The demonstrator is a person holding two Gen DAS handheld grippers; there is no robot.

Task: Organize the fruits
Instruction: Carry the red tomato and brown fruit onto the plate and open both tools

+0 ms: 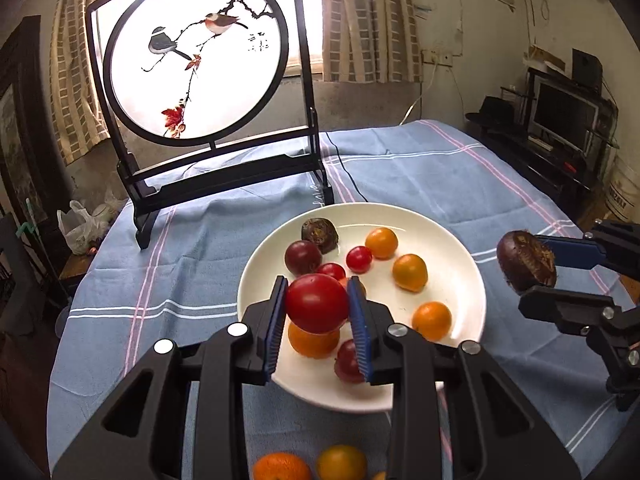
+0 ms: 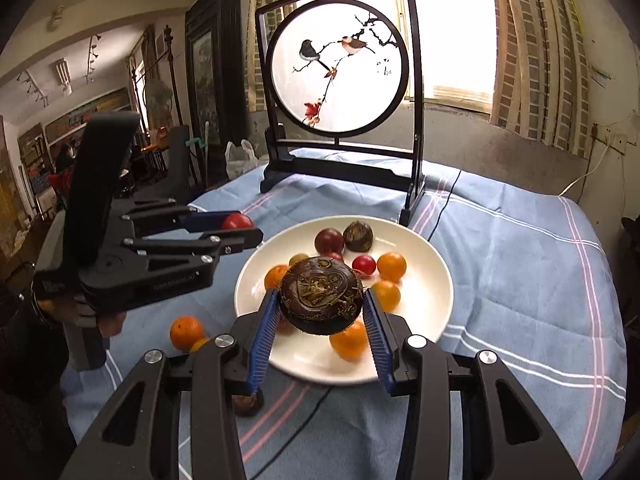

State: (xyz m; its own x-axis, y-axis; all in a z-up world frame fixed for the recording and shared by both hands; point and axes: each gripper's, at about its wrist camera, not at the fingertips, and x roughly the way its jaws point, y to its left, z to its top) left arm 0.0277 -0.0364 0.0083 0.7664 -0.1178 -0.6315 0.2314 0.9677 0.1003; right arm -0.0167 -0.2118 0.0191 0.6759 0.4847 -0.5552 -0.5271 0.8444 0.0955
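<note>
Two grippers (image 1: pixel 318 312) (image 2: pixel 322 304), one plate (image 1: pixel 452 236).

The left gripper (image 1: pixel 318 306) squeezes a red tomato (image 1: pixel 316 303) above the white plate (image 1: pixel 452 240). The right gripper (image 1: pixel 536 270) holds a dark brown fruit (image 1: pixel 526 261) beside the plate, over the blue cloth (image 1: pixel 180 248).

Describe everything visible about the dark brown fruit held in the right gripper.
The dark brown fruit is roundish and slightly flattened, with a glossy dark skin and a rough, yellowish-brown fibrous patch on the face toward the camera. It is clamped between the blue ribbed fingers of the right gripper, one on each side, and held in the air. In the left wrist view it sits beside the white plate, off its right rim. Only the fingers touch it.
</note>
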